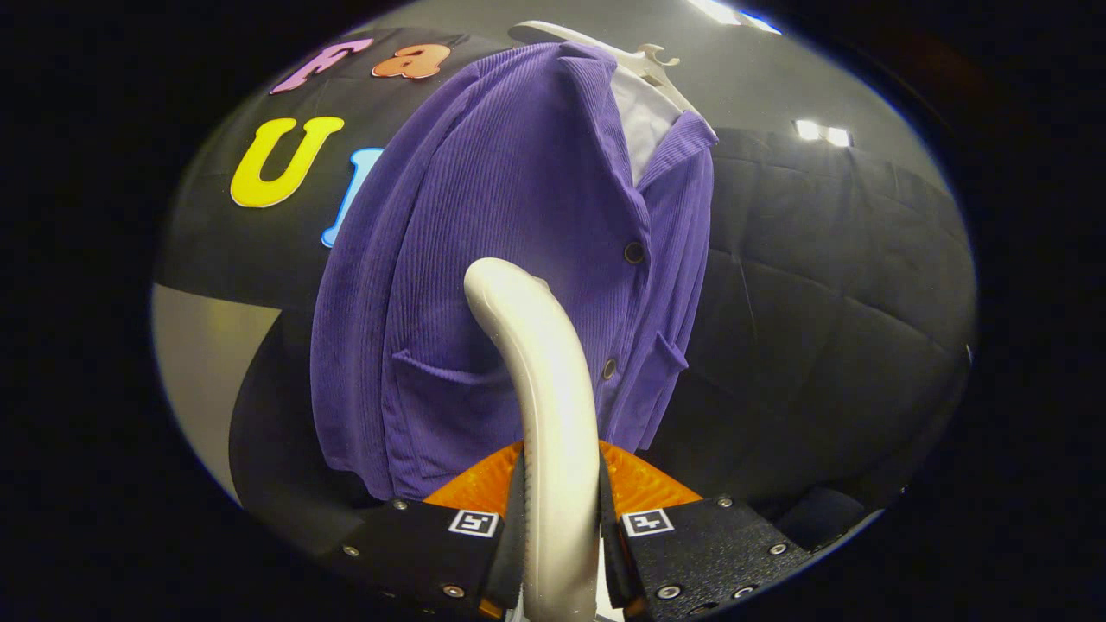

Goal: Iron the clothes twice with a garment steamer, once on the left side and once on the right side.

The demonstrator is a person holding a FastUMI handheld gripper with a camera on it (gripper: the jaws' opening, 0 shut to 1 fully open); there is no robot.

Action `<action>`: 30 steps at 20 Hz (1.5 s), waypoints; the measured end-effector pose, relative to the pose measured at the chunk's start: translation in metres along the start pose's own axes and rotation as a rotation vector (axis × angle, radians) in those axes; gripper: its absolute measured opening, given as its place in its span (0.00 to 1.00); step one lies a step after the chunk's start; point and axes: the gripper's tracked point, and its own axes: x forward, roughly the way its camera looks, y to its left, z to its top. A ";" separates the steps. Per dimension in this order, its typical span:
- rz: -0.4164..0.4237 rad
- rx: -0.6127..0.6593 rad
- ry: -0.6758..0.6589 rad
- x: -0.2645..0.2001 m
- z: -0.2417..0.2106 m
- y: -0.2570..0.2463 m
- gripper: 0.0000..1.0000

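Booth wall, jacket (518,259) beyond hand-held gripper (560,527)

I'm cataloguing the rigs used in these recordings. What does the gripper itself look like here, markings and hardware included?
The gripper has two blocky, speckled-textured bodies flanking the jaws, each carrying a small square black-and-white fiducial marker on top. Round silver screw heads dot the bodies. An orange ribbed piece sits just ahead, between them.

Black quilted cloth wall (829,285), ceiling lights (823,132) glowing above.
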 end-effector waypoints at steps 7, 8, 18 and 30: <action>0.003 0.025 0.125 -0.004 -0.059 0.020 0.38; 0.010 0.031 0.142 -0.003 -0.068 0.022 0.38; 0.164 0.051 0.335 -0.036 -0.143 0.032 0.38; 0.217 0.110 0.323 -0.066 -0.143 -0.089 0.38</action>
